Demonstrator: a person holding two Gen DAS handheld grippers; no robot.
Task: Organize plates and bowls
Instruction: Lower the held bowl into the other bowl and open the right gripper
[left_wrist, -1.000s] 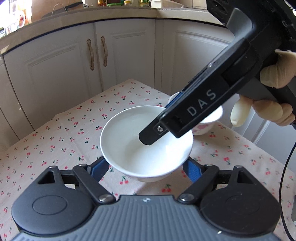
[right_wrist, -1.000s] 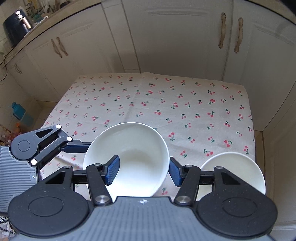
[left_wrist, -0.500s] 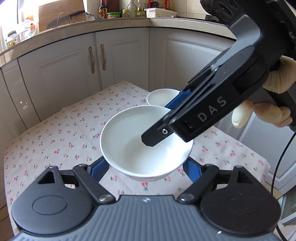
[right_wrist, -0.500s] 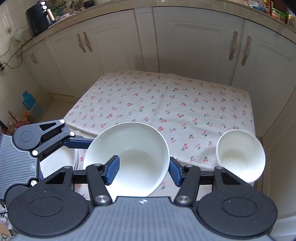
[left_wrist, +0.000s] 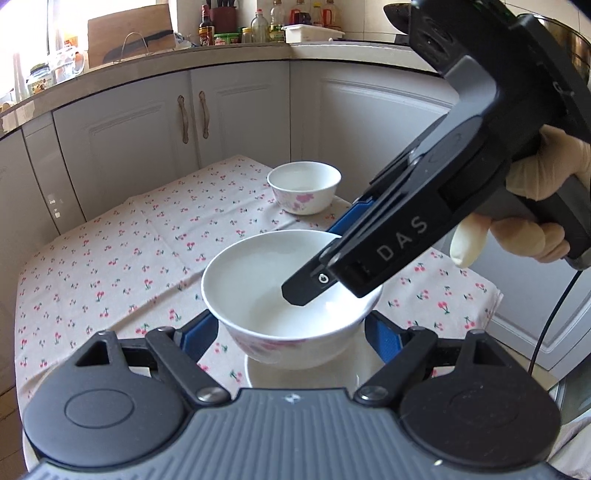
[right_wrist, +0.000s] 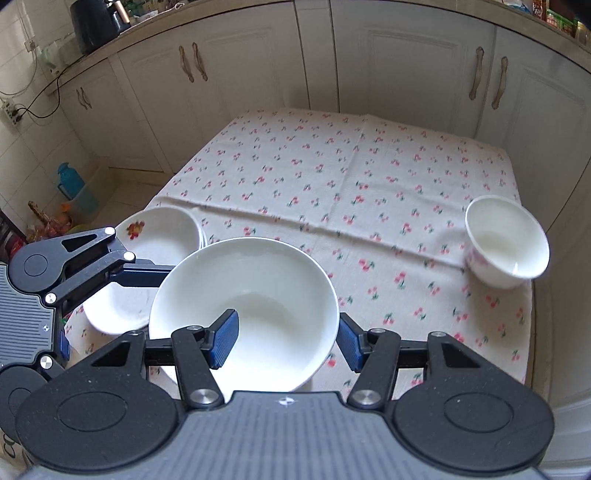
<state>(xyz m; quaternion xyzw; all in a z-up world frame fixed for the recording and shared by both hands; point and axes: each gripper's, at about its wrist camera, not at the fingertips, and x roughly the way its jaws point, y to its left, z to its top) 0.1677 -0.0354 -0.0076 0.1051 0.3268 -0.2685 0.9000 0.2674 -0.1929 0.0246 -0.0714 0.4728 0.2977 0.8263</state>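
Bowl (right_wrist: 255, 306) rim pinched in right gripper (right_wrist: 284, 343) jaws, lifted

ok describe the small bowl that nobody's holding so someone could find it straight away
Start at the cherry-print tablecloth and go to its right edge, by the cabinets. The small bowl stands there alone, upright. Unlike the big bowl in the right gripper, it is narrower and has pink flowers outside.

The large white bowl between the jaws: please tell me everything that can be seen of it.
The large white bowl looks like glossy ceramic, white and empty inside, with a pink flower print low on its outer wall. It is upright, above a white plate on the cherry-print tablecloth. The right gripper grips its rim, one jaw inside and one outside. The left gripper brackets it; contact is unclear.
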